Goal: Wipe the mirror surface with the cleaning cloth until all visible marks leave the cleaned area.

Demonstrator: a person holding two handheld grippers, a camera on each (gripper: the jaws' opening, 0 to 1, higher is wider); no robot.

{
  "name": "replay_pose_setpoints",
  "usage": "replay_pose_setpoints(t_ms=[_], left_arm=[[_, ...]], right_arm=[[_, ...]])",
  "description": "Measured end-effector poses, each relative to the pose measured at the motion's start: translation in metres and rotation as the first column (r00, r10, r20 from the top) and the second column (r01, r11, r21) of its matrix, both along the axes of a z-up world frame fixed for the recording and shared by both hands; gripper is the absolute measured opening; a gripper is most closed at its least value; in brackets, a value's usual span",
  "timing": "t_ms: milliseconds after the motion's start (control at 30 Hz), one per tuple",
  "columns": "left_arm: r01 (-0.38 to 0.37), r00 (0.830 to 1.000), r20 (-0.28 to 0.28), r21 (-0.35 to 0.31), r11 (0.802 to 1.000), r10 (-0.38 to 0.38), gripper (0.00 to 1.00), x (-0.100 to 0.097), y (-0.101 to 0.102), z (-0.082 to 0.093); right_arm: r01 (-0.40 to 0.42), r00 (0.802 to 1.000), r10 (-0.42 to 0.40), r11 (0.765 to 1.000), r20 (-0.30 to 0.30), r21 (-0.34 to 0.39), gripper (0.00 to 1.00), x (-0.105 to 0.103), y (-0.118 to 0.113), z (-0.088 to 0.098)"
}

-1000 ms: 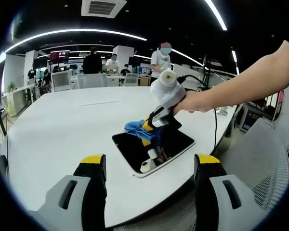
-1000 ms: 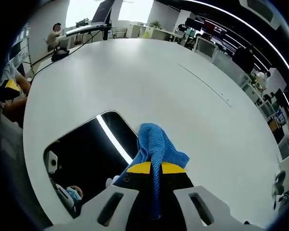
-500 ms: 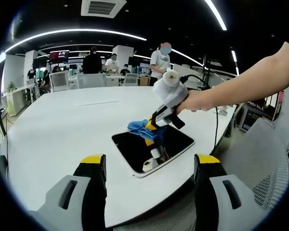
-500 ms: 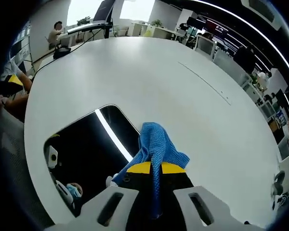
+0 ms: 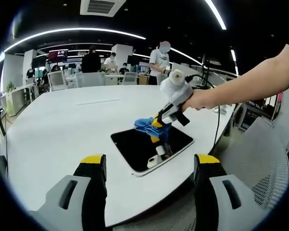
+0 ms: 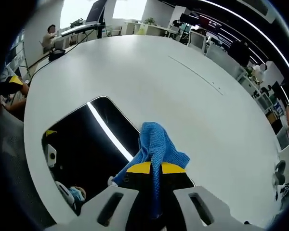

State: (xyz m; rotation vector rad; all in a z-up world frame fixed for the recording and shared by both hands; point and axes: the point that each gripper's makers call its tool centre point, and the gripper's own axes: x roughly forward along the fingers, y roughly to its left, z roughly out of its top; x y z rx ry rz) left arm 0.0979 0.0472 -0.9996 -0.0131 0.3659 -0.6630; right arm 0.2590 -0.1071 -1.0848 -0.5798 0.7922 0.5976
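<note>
the right gripper [image 6: 151, 169] is clamped on a blue woven cleaning cloth [image 6: 156, 147], the fabric pinched between its yellow-tipped jaws and bunching out ahead of them. the cloth sits at the far edge of a dark, rounded-rectangle mirror with a thin pale frame [image 6: 86, 144], which lies flat on the wide white bench [image 6: 149, 77] just below and to the left of the gripper's tips. in the left gripper view the same right gripper [image 5: 160, 122] comes in from the right, a hand [image 5: 202, 98] holding it, cloth [image 5: 147, 123] over the mirror's [image 5: 139, 147] far corner. the left gripper [image 5: 149, 168] hangs back with its jaws spread wide and nothing between them.

the risk i see: the cloth overlaps the mirror's rim, so a stroke pressed too far outward may run off onto the bench and miss glass, or nudge the unheld mirror. it may be touching the glass, though contact is hard to confirm.

the mirror's long axis runs from near the gripper's left away toward the upper left in the right gripper view; the cloth's length lies along the jaws, pointing forward.
</note>
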Motion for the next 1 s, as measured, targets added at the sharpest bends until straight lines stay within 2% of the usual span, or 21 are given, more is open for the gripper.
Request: replay_pose_setpoints(t_ms=[267, 433, 600, 800, 933, 1000], left_arm=[[0.002, 1.000, -0.008, 0.006, 1.000, -0.002, 0.72, -0.0001, -0.0002, -0.0018], [-0.001, 1.000, -0.009, 0.006, 1.000, 0.001, 0.71, -0.0001, 0.0002, -0.0020], [0.002, 1.000, -0.010, 0.007, 1.000, -0.002, 0.72, -0.0002, -0.0004, -0.0023], [-0.003, 1.000, -0.007, 0.007, 1.000, 0.003, 0.72, 0.0001, 0.0003, -0.0019], [0.000, 1.000, -0.008, 0.008, 1.000, 0.001, 0.72, -0.0004, -0.0002, -0.0019], [-0.001, 1.000, -0.006, 0.005, 1.000, 0.001, 0.72, -0.0003, -0.0002, -0.0014]], right_arm=[[0.016, 1.000, -0.016, 1.000, -0.012, 0.018, 0.00, 0.0007, -0.0052, -0.0003], [0.030, 1.000, -0.030, 0.999, 0.004, 0.021, 0.00, 0.0014, -0.0066, -0.0006], [0.063, 0.998, -0.062, 0.996, -0.027, 0.056, 0.00, 0.0024, -0.0076, -0.0010], [0.053, 0.998, -0.052, 0.998, -0.020, 0.033, 0.00, 0.0053, -0.0084, -0.0027], [0.096, 0.995, -0.093, 0.993, -0.043, 0.072, 0.00, 0.0071, -0.0109, -0.0040], [0.092, 0.995, -0.089, 0.993, -0.043, 0.072, 0.00, 0.0055, -0.0102, -0.0039]])
